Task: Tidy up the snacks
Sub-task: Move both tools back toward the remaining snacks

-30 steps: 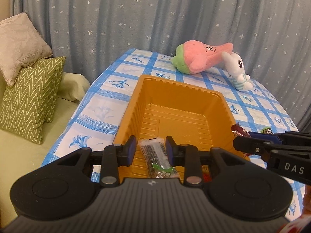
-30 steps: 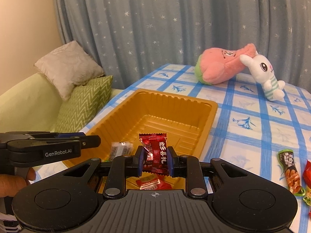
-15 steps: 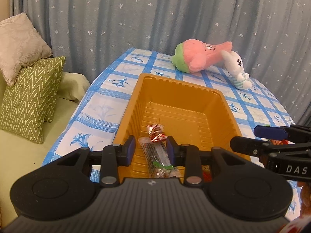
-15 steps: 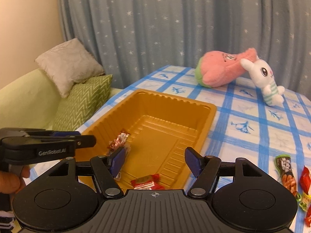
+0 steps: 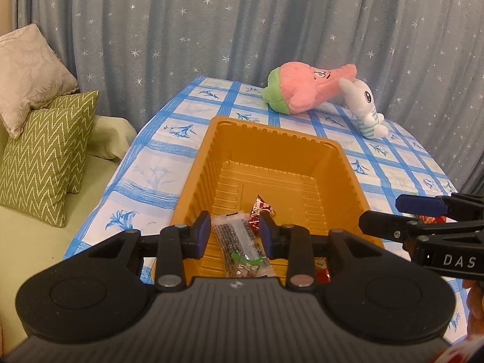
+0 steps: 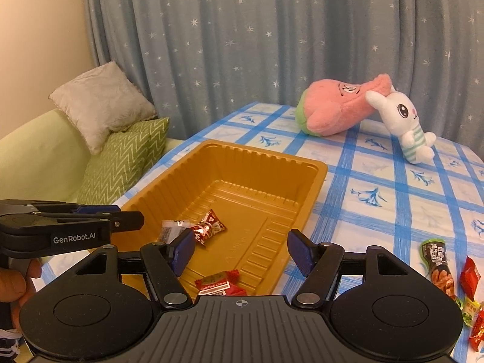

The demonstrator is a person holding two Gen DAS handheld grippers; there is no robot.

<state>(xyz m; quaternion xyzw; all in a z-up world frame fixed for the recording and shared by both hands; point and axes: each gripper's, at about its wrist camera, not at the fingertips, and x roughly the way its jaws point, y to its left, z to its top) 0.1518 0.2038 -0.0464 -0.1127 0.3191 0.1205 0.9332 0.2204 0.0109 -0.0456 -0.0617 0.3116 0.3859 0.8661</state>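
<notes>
The right tongs (image 6: 239, 251) gape wide and empty above the orange tray (image 6: 314, 190). In the tray's near half lies a red candy (image 6: 208, 227), its long axis slanting toward the far right corner. The left tongs (image 5: 234, 233) stand narrowly parted, holding nothing.

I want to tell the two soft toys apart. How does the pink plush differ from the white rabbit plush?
The pink plush is larger and lies on its side; the white rabbit plush is smaller and leans head-first against it. The pink plush has a green end, while the white rabbit plush wears a green-striped shirt. Both rest at the far end of the blue checked tablecloth, touching each other.
</notes>
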